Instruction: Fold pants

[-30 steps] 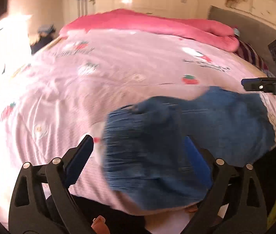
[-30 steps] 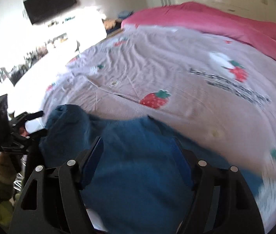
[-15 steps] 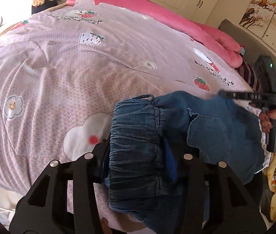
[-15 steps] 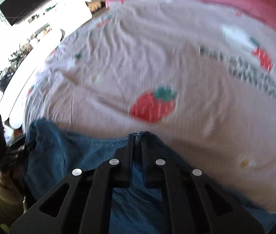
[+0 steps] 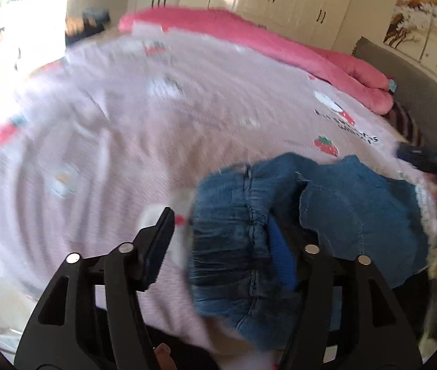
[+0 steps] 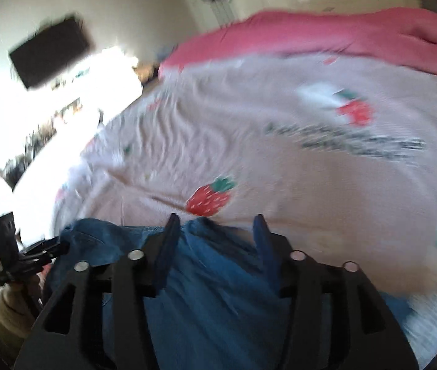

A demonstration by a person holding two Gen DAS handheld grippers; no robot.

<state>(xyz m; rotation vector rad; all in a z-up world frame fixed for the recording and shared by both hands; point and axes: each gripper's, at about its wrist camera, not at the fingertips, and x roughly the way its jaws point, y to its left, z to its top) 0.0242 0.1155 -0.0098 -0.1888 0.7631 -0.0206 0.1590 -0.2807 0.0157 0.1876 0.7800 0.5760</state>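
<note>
Both sets of jaws have parted since half a second ago, when each was pinched on denim; the left gripper (image 5: 218,240) now stands spread around the gathered waistband, and the right gripper (image 6: 215,240) stands spread above the cloth, neither clamping anything. Motion blur smears both views, so fine detail is uncertain.

In the left wrist view the pants (image 5: 304,215) lie bunched in the lower right of the frame, near the close edge of the bed (image 5: 125,141), on its pink strawberry-print cover. The elastic waistband sits at lower centre between the open jaws, with one blue finger pad (image 5: 280,256) partly hidden behind the fabric. A back pocket shows to the right of it. At the right edge of that frame the right gripper appears only as a dark shape, too blurred to read. In the right wrist view the denim fills the lower centre, and the left gripper shows at the lower left edge.

As a judgement, the folding is at an early or middle stage: the garment looks doubled over itself but lumpy, with no flat, squared fold visible. What remains appears to be smoothing the layers, aligning the legs and making the final fold or folds.
</note>
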